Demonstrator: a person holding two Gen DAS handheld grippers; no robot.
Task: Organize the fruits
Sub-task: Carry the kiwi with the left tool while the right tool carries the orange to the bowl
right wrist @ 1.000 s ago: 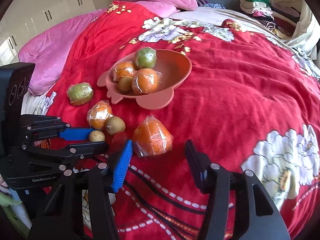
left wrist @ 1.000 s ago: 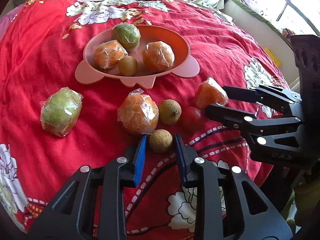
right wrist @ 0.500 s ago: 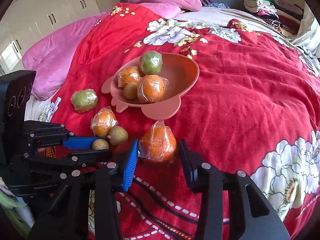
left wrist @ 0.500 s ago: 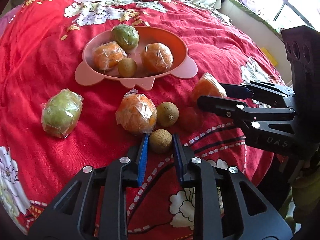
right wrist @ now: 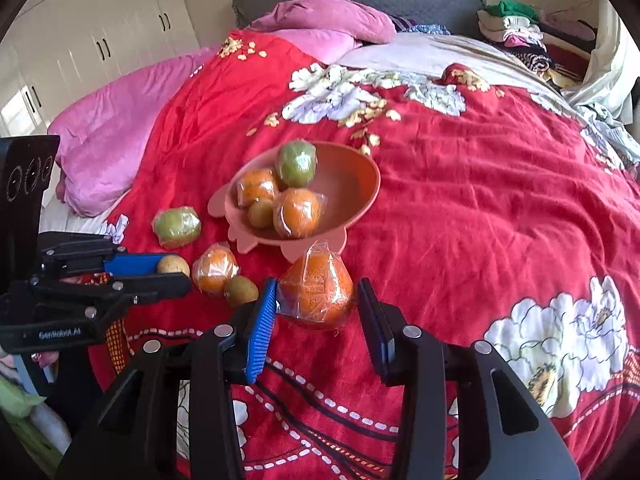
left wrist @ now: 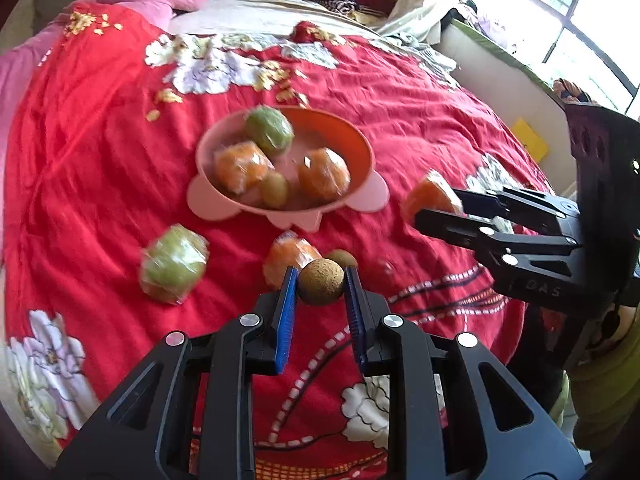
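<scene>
My left gripper (left wrist: 321,286) is shut on a small brown round fruit (left wrist: 321,282) and holds it above the red bedspread; the fruit also shows in the right wrist view (right wrist: 173,265). My right gripper (right wrist: 316,300) is shut on a plastic-wrapped orange (right wrist: 316,294), lifted off the bed, seen also in the left wrist view (left wrist: 430,198). The pink bowl (left wrist: 362,148) holds two wrapped oranges, a wrapped green fruit and a small brown fruit. On the bed lie a wrapped green fruit (left wrist: 174,266), a wrapped orange (left wrist: 286,256) and a brown fruit (right wrist: 240,290).
The red floral bedspread (right wrist: 480,200) covers the bed. Pink pillows (right wrist: 328,16) and folded clothes (right wrist: 516,28) lie at the far end. The bed's right edge meets a low ledge below a window (left wrist: 520,92).
Both grippers closed on their fruits and lifted them off the bedspread. The views rose and tilted back, so the bowl sits farther off.
</scene>
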